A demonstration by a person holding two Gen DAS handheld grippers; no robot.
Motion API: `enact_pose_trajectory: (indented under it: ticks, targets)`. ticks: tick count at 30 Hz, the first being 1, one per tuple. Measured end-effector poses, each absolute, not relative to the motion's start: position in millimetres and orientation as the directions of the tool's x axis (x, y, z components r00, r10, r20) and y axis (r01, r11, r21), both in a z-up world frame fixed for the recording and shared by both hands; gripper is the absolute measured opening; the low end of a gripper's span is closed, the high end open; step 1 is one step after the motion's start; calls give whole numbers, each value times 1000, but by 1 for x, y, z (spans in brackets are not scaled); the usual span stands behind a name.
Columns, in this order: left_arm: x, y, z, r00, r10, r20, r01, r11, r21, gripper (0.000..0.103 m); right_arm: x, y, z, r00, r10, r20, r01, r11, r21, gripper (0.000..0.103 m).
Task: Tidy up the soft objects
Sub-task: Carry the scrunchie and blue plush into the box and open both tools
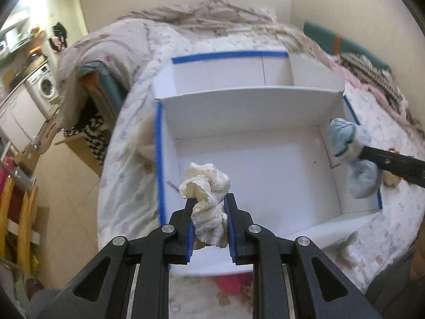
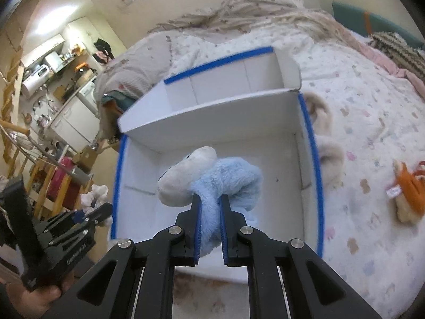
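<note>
Left wrist view: my left gripper [image 1: 207,204] is clamped on a light, crushable cream scrunchie [image 1: 207,186]; right gripper [image 2: 209,204] pinches the limp blue plush toy [image 2: 225,183] mid-body above the box [image 2: 212,111].

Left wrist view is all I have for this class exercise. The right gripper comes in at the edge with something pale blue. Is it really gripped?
Observer: Yes. The right gripper is shut on the blue plush toy, with its fur pinched between both fingers.
Operator: Is anything soft lying further right on the bed?
Observer: An orange plush lies on the bedspread, apart from the white box.
</note>
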State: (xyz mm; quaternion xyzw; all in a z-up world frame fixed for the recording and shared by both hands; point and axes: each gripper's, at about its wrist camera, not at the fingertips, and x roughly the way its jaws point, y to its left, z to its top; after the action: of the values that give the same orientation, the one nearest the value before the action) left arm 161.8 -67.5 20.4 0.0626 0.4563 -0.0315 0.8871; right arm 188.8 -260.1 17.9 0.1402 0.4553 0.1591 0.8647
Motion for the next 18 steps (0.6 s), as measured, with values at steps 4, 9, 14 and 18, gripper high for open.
enact_pose_trajectory:
  ticks: [4, 9, 14, 18]
  targets:
    - [190, -76, 3, 560, 10, -828, 108, 991, 85, 18, 214, -254, -17, 507, 361, -783, -151, 931, 331, 13]
    - [220, -81, -9, 562, 38, -827, 65, 994, 89, 18, 230, -250, -70, 403, 287, -869, -101, 958, 269, 13]
    - [228, -80, -23, 547, 65, -835, 55, 992, 113, 18, 221, -246, -78, 413, 269, -870, -144, 963, 229, 13]
    - [238, -81, -35, 510, 68, -858, 61, 992, 114, 18, 220, -245, -70, 453, 263, -851, -164, 964, 211, 13]
